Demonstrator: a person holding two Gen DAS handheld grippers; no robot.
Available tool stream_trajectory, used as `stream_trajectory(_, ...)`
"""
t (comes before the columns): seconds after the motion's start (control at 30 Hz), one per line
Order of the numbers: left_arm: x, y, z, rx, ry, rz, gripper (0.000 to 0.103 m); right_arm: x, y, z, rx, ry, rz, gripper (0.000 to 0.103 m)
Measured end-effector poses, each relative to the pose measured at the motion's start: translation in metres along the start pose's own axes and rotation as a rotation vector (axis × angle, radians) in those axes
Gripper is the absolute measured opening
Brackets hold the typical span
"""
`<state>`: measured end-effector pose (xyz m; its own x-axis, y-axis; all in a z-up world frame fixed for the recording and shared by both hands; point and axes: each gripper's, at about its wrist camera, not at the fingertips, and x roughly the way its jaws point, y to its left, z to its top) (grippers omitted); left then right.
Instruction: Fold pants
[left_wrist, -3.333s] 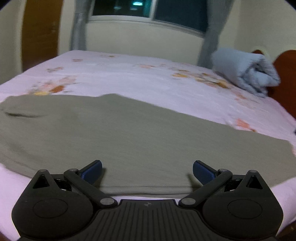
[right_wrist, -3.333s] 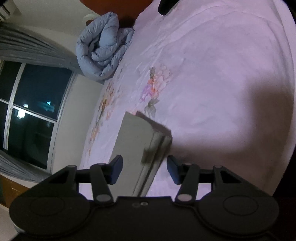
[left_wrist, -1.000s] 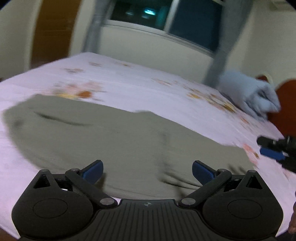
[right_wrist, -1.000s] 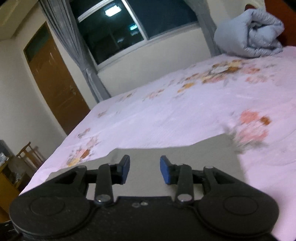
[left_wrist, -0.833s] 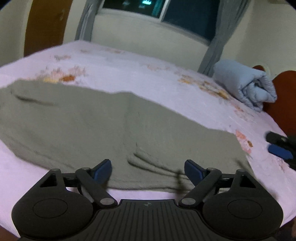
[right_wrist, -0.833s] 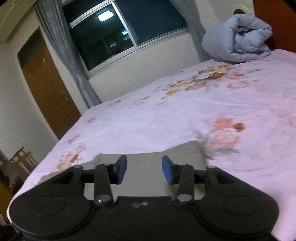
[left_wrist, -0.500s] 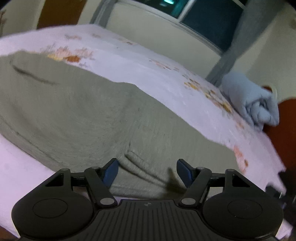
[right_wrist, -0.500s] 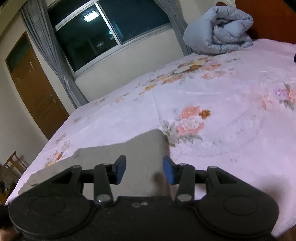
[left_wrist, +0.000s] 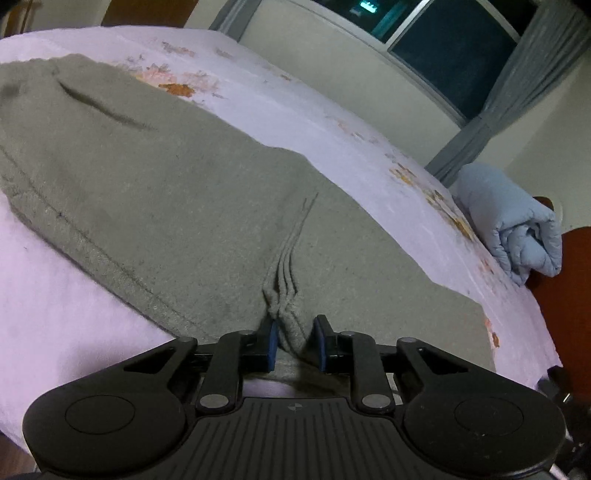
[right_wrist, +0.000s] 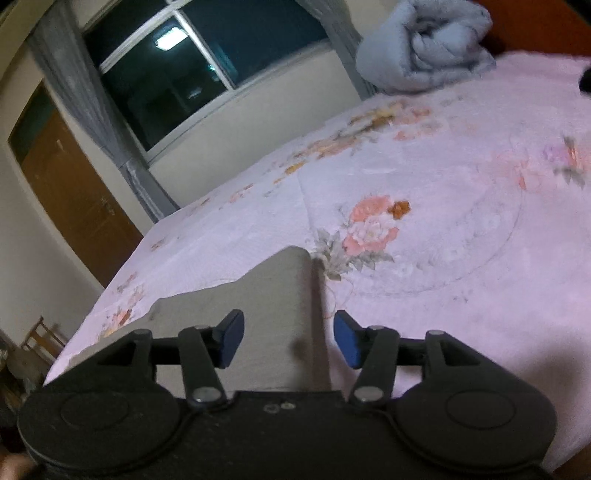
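Since a second ago, left tool (left_wrist: 294, 341) has dropped and has been closing, pinching the pants (left_wrist: 177, 192) edge. Pants stretch from 9 to 3 o'clock on the bed (right_wrist: 424, 206). Right tool (right_wrist: 289, 341), opening, straddles their end at 12, empty.

A bed (right_wrist: 461, 206) in a pale pink floral sheet is filling the room. At one o'clock a rolled blue quilt (right_wrist: 424, 44) is lying against a reddish-brown headboard (left_wrist: 565, 280). A dark window (right_wrist: 192, 70) is reflecting a ceiling light at eleven o'clock, grey curtains (right_wrist: 85, 103) are hanging beside it, and a brown door (right_wrist: 74, 199) is standing in the cream wall (right_wrist: 33, 280) at nine o'clock.
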<state>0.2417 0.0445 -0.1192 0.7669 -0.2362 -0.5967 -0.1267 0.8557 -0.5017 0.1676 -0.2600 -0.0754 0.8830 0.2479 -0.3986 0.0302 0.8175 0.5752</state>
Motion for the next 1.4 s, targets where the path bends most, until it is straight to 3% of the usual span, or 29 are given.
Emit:
stream_trajectory(0.07,-0.002,-0.002,0.001,-0.008,-0.009,-0.01,0.022,0.005,0.001,0.006,0.067,0.016,0.1,0.05)
stream_trajectory(0.1,-0.004,-0.003,0.001,-0.003,-0.017,-0.017,0.022,0.012,0.001,0.008,0.114,0.051,0.161,0.057)
stream_trajectory(0.17,-0.003,-0.004,0.0,0.009,-0.016,-0.018,0.022,0.025,-0.002,0.002,0.206,0.117,0.242,0.058)
stream_trajectory(0.23,-0.001,-0.001,0.001,0.009,0.002,-0.018,0.025,0.044,-0.009,-0.012,0.238,0.209,0.187,0.053)
stream_trajectory(0.3,0.001,0.002,0.006,0.01,0.025,-0.031,0.026,0.055,-0.033,-0.026,0.317,0.232,0.108,0.004)
stream_trajectory(0.33,-0.001,0.004,0.01,0.01,0.032,-0.04,0.026,0.053,-0.042,-0.027,0.36,0.224,0.103,0.001)
stream_trajectory(0.37,-0.002,0.005,0.012,0.004,0.038,-0.051,0.026,0.048,-0.046,-0.026,0.387,0.213,0.13,0.009)
stream_trajectory(0.4,-0.003,0.007,0.014,-0.003,0.04,-0.065,0.028,0.041,-0.044,-0.026,0.397,0.189,0.159,0.029)
stream_trajectory(0.43,-0.004,0.009,0.016,-0.009,0.039,-0.074,0.03,0.033,-0.04,-0.026,0.393,0.168,0.187,0.034)
stream_trajectory(0.47,-0.006,0.011,0.017,-0.021,0.04,-0.081,0.034,0.028,-0.035,-0.028,0.399,0.16,0.208,0.048)
stream_trajectory(0.5,-0.009,0.013,0.019,-0.034,0.034,-0.087,0.043,0.026,-0.031,-0.03,0.418,0.163,0.242,0.069)
stream_trajectory(0.53,-0.015,0.015,0.021,-0.036,0.011,-0.085,0.05,0.024,-0.027,-0.033,0.432,0.168,0.272,0.079)
stream_trajectory(0.57,-0.021,0.017,0.022,-0.032,-0.013,-0.07,0.061,0.022,-0.022,-0.036,0.432,0.163,0.289,0.08)
stream_trajectory(0.77,-0.049,0.045,0.04,-0.049,-0.064,-0.029,0.065,0.051,-0.01,-0.051,0.545,0.19,0.407,0.075)
stream_trajectory(0.87,-0.063,0.071,0.05,-0.078,-0.091,-0.01,0.065,0.072,-0.027,-0.064,0.59,0.249,0.287,0.036)
stream_trajectory(0.93,-0.071,0.086,0.054,-0.073,-0.11,0.008,0.067,0.067,-0.029,-0.059,0.584,0.268,0.309,0.04)
stream_trajectory(1.0,-0.078,0.103,0.058,-0.07,-0.127,0.063,0.078,0.053,-0.025,-0.049,0.571,0.238,0.317,0.061)
stream_trajectory(1.07,-0.082,0.119,0.061,-0.095,-0.137,0.098,0.08,0.044,-0.015,-0.039,0.523,0.183,0.335,0.08)
stream_trajectory(1.13,-0.081,0.134,0.062,-0.115,-0.133,0.134,0.08,0.049,-0.01,-0.032,0.472,0.175,0.302,0.079)
stream_trajectory(1.17,-0.081,0.142,0.061,-0.129,-0.129,0.143,0.08,0.056,-0.012,-0.032,0.449,0.186,0.253,0.07)
stream_trajectory(1.2,-0.081,0.148,0.06,-0.139,-0.127,0.146,0.08,0.065,-0.015,-0.032,0.434,0.218,0.185,0.05)
stream_trajectory(1.23,-0.082,0.153,0.06,-0.142,-0.124,0.147,0.08,0.069,-0.017,-0.033,0.439,0.236,0.158,0.047)
stream_trajectory(1.27,-0.083,0.156,0.059,-0.138,-0.124,0.148,0.08,0.069,-0.017,-0.029,0.459,0.242,0.166,0.053)
stream_trajectory(1.3,-0.085,0.157,0.058,-0.131,-0.128,0.151,0.08,0.066,-0.014,-0.025,0.468,0.243,0.176,0.064)
stream_trajectory(1.37,-0.084,0.161,0.061,-0.123,-0.134,0.159,0.08,0.052,0.001,-0.014,0.419,0.185,0.2,0.079)
stream_trajectory(1.4,-0.084,0.162,0.063,-0.12,-0.14,0.155,0.08,0.051,0.011,-0.008,0.38,0.169,0.206,0.08)
